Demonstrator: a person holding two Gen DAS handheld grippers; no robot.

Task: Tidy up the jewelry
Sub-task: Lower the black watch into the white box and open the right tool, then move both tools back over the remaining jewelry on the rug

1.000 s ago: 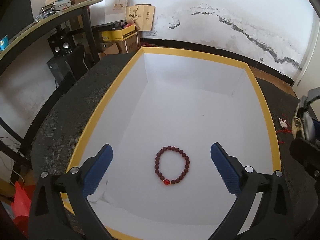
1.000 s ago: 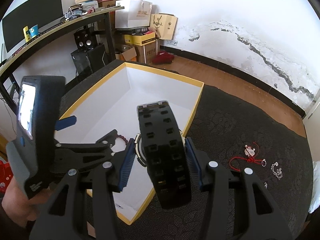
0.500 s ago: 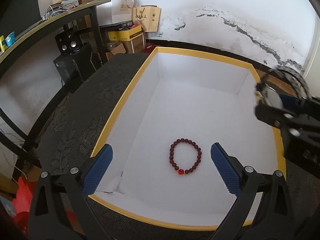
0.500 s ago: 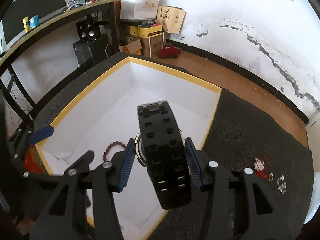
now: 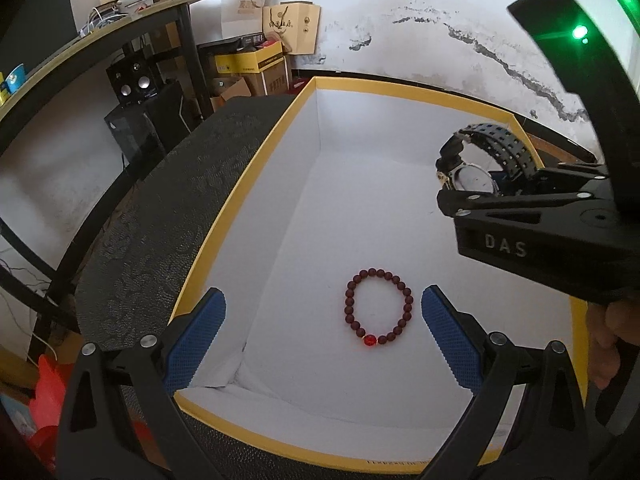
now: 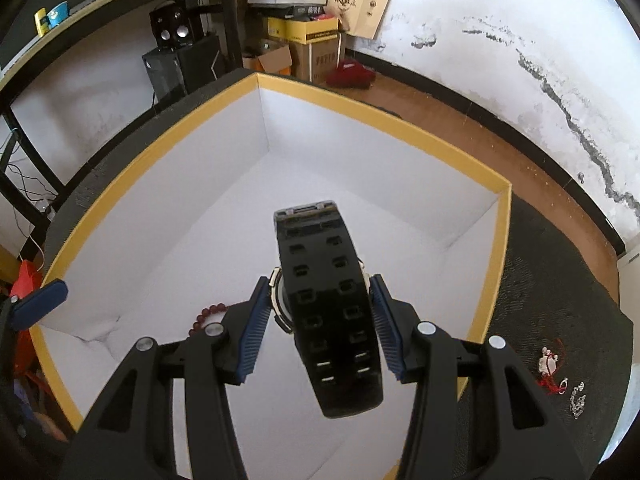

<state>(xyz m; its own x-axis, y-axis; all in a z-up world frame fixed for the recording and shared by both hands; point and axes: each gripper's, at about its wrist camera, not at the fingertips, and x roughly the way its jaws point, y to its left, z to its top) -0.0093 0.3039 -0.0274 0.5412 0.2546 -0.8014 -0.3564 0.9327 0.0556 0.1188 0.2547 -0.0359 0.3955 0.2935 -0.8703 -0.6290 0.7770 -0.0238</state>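
Observation:
A white box with a yellow rim [image 5: 240,184] lies on the dark table; it also shows in the right wrist view [image 6: 490,280]. A dark red bead bracelet [image 5: 378,308] lies on the box floor; part of it shows in the right wrist view [image 6: 202,318]. My left gripper [image 5: 324,336] is open and empty above the box's near end, the bracelet between its pads. My right gripper [image 6: 320,328] is shut on a black watch [image 6: 328,304], held above the box interior. The watch also shows in the left wrist view [image 5: 480,160], over the box's right side.
A red-corded charm [image 6: 548,364] and a small silver piece [image 6: 578,400] lie on the dark tablecloth right of the box. A black shelf frame [image 5: 120,52], speakers [image 6: 172,28] and cardboard boxes [image 5: 256,64] stand behind the table.
My right gripper with the watch has moved further in over the box interior. My left gripper has drawn back slightly toward the left; the bracelet lies nearer its right pad.

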